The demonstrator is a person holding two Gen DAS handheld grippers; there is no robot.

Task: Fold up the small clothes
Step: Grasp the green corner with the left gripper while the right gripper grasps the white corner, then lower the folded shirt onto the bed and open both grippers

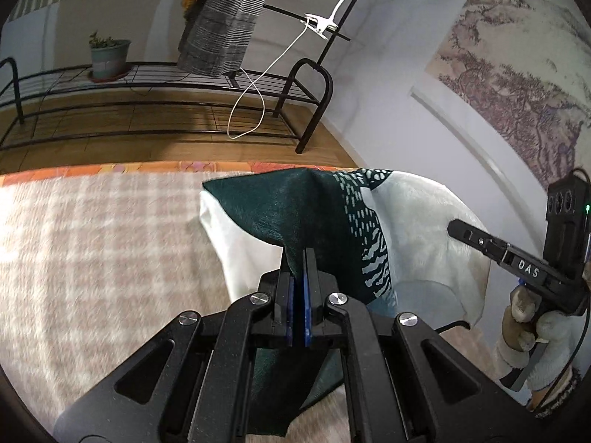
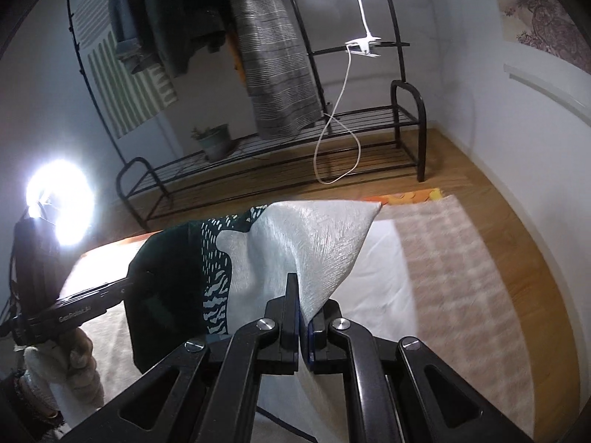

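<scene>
Left wrist view: left gripper pinching the dark green part of the cloth, lifted above the checked blanket.
Beyond those jaws, to the right: right gripper, its tip against the cloth's white part.
Right wrist view: right gripper clamped on the white corner of the cloth; left gripper at far left, gripping the green end.

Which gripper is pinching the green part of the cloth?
The left gripper. It pinches the cloth's dark green end; the right gripper pinches the white end.
</scene>
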